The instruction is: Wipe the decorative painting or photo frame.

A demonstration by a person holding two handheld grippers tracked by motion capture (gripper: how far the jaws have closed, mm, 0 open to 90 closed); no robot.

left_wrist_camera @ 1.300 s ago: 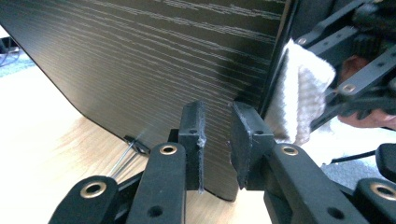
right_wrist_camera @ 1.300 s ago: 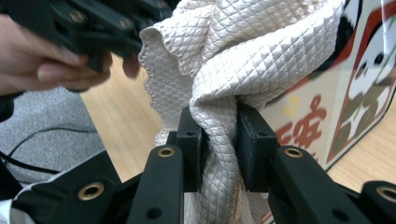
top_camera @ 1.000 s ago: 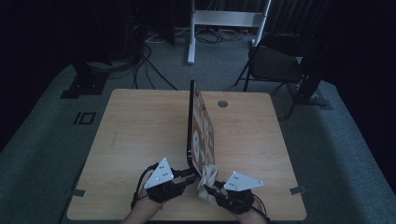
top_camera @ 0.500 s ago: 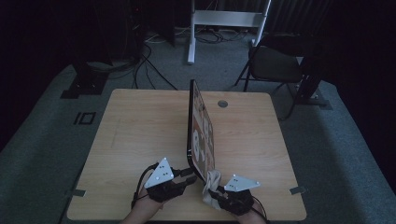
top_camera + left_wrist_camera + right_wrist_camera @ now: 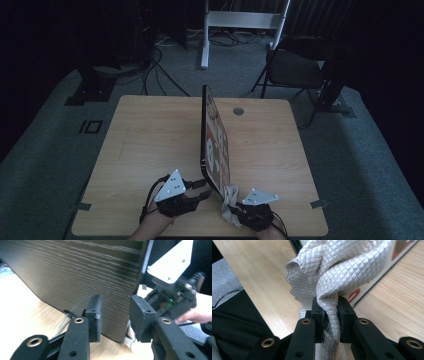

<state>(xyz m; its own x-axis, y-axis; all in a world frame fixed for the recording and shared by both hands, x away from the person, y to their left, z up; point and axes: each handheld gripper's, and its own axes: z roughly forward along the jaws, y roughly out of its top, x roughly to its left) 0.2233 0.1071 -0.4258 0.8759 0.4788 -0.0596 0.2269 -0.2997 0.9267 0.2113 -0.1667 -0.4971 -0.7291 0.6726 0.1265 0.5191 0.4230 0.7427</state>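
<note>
Cloth, quilted and grey, sits clamped in my right hand-held gripper, bunched against the picture board just ahead. My left hand-held gripper has just been opening; its jaws straddle the board's near edge, apart.

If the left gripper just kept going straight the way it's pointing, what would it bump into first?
Most likely the dark wood-grain board standing on edge on the table. The left gripper points at the board's near end, jaws apart with that edge between them. Depth is hard to judge, so contact may already be close.
</note>
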